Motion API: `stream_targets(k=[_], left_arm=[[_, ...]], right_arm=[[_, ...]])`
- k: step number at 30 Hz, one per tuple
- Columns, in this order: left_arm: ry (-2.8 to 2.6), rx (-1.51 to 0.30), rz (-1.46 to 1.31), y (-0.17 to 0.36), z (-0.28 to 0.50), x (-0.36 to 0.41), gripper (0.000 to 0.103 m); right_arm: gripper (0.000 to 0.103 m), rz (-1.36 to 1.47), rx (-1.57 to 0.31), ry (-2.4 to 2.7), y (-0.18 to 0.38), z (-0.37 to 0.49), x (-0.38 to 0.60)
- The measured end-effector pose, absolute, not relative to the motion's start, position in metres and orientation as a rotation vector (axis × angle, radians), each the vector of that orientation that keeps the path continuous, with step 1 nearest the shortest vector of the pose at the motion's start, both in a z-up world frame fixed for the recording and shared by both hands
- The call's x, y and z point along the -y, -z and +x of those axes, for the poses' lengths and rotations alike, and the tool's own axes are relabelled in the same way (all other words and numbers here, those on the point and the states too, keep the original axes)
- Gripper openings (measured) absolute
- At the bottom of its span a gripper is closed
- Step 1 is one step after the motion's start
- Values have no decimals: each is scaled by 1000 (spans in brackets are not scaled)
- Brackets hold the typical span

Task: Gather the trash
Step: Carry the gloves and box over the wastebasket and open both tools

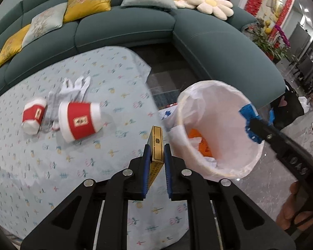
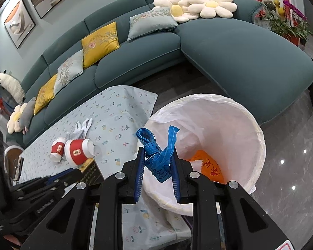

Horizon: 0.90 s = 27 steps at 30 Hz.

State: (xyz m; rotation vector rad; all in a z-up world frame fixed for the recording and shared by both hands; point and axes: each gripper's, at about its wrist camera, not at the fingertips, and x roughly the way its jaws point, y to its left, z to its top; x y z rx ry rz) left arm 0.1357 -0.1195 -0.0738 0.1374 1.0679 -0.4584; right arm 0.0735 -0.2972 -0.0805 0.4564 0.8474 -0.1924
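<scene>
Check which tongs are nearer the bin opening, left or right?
Right. The right tongs, shut on a blue tape measure, hang over the bin rim. The left tongs, shut on a gold box, sit beside the bin, above the table edge.

Both red-and-white paper cups (image 1: 78, 120) at 9 o'clock are motion-blurred, labels unreadable. The flat gold box (image 1: 155, 150)'s lower end hides behind the jaws.

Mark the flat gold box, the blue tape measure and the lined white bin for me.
Flat gold box (image 1: 155, 145), left wrist view, top face.
Blue tape measure (image 2: 159, 156), right wrist view, crossed bands.
Lined white bin (image 2: 258, 145), right wrist view, far rim.
</scene>
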Motion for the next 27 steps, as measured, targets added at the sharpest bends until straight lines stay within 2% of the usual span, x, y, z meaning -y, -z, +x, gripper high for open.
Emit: stream_targets(k=[7,10,12,13,14,15,18,24,27], left_arm=[[537,-1049,123,58,143,161,13],[576,-1059,113,56,146,179,13],[600,-1073,88,56,148,188,14],[607,-1074,75,56,149,191,15],[612,-1075,65,55,149,194,19],[612,-1077,59,55,150,196,29],[607,-1074,34,53,150,196,45],[558,-1079,19,56,153,183,53],[532,-1077,12,56,154,170,54]], right_arm=[[23,451,-848,229,85,73,316],[27,453,-852,258,87,72,323],[38,453,-849,280,87,70,328],[40,455,-843,289,87,68,330],[43,458,-841,292,86,66,332],[44,459,-840,294,86,66,333],[47,451,-836,301,85,63,335],[50,452,-834,301,84,63,334],[50,443,-833,289,81,64,328]])
